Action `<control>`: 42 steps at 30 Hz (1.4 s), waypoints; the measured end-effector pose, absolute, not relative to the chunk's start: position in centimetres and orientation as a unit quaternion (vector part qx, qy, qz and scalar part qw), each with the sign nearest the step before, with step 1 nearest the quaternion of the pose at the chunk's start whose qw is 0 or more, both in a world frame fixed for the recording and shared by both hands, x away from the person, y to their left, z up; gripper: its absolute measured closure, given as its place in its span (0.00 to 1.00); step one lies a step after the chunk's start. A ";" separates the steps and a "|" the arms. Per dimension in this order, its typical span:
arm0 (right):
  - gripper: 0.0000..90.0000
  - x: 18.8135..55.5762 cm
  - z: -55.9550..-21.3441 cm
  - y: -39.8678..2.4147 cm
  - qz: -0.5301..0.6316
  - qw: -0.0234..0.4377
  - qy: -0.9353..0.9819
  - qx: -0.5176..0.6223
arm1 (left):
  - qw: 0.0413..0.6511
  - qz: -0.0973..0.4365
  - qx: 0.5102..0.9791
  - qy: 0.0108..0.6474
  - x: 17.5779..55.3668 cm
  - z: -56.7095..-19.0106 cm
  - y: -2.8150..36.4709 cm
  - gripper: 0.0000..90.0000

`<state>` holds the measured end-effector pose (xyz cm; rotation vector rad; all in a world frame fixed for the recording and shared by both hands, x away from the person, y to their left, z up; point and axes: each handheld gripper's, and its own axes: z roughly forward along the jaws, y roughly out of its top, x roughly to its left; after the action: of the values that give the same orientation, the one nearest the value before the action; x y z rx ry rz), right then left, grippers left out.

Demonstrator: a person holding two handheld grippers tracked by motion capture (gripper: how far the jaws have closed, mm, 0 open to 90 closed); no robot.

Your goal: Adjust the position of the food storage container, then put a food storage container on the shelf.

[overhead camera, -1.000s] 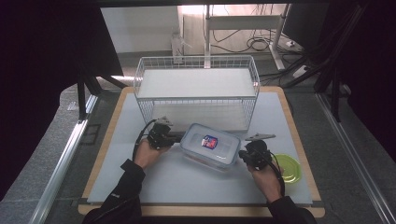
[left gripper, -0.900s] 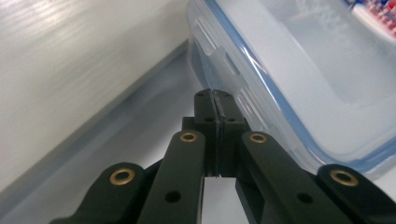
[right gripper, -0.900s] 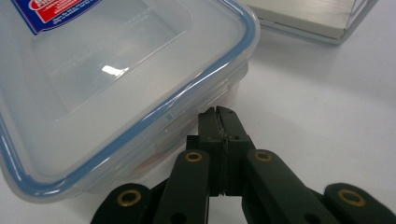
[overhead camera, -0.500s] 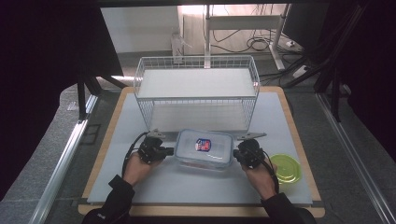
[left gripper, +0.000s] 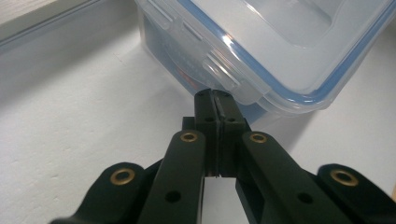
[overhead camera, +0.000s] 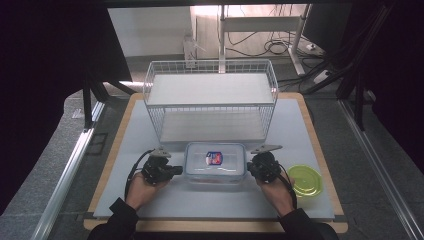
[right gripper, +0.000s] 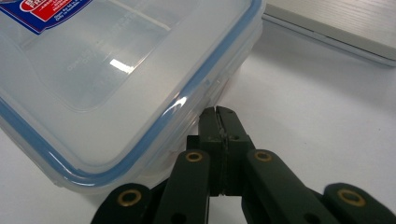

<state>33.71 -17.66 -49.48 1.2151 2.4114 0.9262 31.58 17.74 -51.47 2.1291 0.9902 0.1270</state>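
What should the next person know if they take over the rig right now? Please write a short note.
Left gripper: shut, empty, tips at the left end of the food container.
Right gripper: shut, empty, tips at its right end.
Container: lid on, flat on the white mat, in front of the wire rack. Green lid lies to its right.
Done: both grippers placed at the container's ends.
Left: probably moving it, perhaps into the rack.

Both forearms reach in from below; the left tool and the right tool point inward toward each other, jaws pressed together.

Container contents — blurred, label text unreadable
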 end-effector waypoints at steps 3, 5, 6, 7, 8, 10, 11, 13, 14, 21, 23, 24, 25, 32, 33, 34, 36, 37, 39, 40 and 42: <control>1.00 33.5 -49.5 -17.7 0.323 0.144 0.836 0.420 | 0.383 0.053 0.837 0.388 31.0 -51.4 17.7 1.00; 1.00 33.5 -49.5 -17.7 0.325 0.142 0.835 0.421 | 0.382 0.053 0.837 0.388 30.8 -51.4 17.6 1.00; 1.00 33.4 -49.6 -17.7 0.326 0.142 0.835 0.421 | 0.381 0.053 0.838 0.388 30.6 -51.4 17.7 1.00; 1.00 33.3 -49.6 -17.7 0.326 0.140 0.835 0.420 | 0.381 0.052 0.837 0.390 30.4 -51.4 17.7 1.00; 1.00 33.2 -49.6 -17.7 0.327 0.140 0.836 0.418 | 0.381 0.052 0.836 0.391 30.1 -51.4 17.7 1.00; 1.00 32.9 -49.6 -17.7 0.328 0.138 0.837 0.415 | 0.382 0.049 0.836 0.391 29.4 -51.4 17.8 1.00; 1.00 32.8 -49.6 -17.6 0.329 0.136 0.837 0.415 | 0.384 0.047 0.834 0.394 29.0 -51.4 17.9 1.00; 1.00 32.5 -49.6 -17.6 0.329 0.136 0.840 0.410 | 0.389 0.042 0.831 0.396 28.7 -51.5 18.0 1.00; 1.00 32.5 -49.6 -17.6 0.329 0.136 0.840 0.410 | 0.389 0.034 0.833 0.392 28.7 -51.6 18.0 1.00; 0.87 31.5 -48.5 -18.3 0.328 0.175 0.846 0.383 | 0.372 0.106 0.821 0.419 28.1 -51.2 19.0 0.70; 0.80 31.3 -48.1 -18.7 0.340 0.180 0.839 0.385 | 0.379 0.120 0.815 0.422 27.9 -51.0 19.4 0.58; 0.68 31.1 -47.8 -19.2 0.351 0.177 0.833 0.388 | 0.381 0.129 0.813 0.421 27.6 -51.0 19.7 0.46; 0.68 31.1 -47.8 -19.2 0.351 0.177 0.833 0.388 | 0.384 0.136 0.811 0.419 27.5 -51.0 19.8 0.46; 0.42 30.4 -47.7 -20.3 0.371 0.167 0.830 0.382 | 0.407 0.145 0.799 0.418 26.8 -51.0 20.6 0.18; 0.39 30.4 -47.6 -20.3 0.372 0.167 0.830 0.380 | 0.408 0.145 0.799 0.417 26.8 -51.0 20.5 0.16; 0.36 30.4 -47.6 -20.4 0.373 0.168 0.830 0.378 | 0.410 0.143 0.799 0.415 26.8 -50.9 20.4 0.15; 0.32 30.4 -47.5 -20.5 0.376 0.170 0.831 0.373 | 0.410 0.141 0.802 0.410 26.9 -50.8 20.2 0.12; 0.30 30.4 -47.4 -20.6 0.379 0.170 0.830 0.371 | 0.409 0.142 0.804 0.407 26.9 -50.8 20.1 0.12; 0.26 30.4 -47.3 -20.7 0.385 0.165 0.830 0.369 | 0.407 0.146 0.808 0.400 27.0 -50.8 20.1 0.10; 0.22 30.5 -47.2 -20.7 0.390 0.165 0.828 0.368 | 0.408 0.150 0.808 0.398 27.0 -50.8 20.1 0.08; 0.21 30.5 -47.2 -20.7 0.393 0.163 0.827 0.367 | 0.413 0.146 0.810 0.390 27.2 -50.7 20.2 0.06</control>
<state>30.50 -20.68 -47.17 1.0454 2.3597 1.1213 27.20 20.16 -50.72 2.0352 0.9817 0.3662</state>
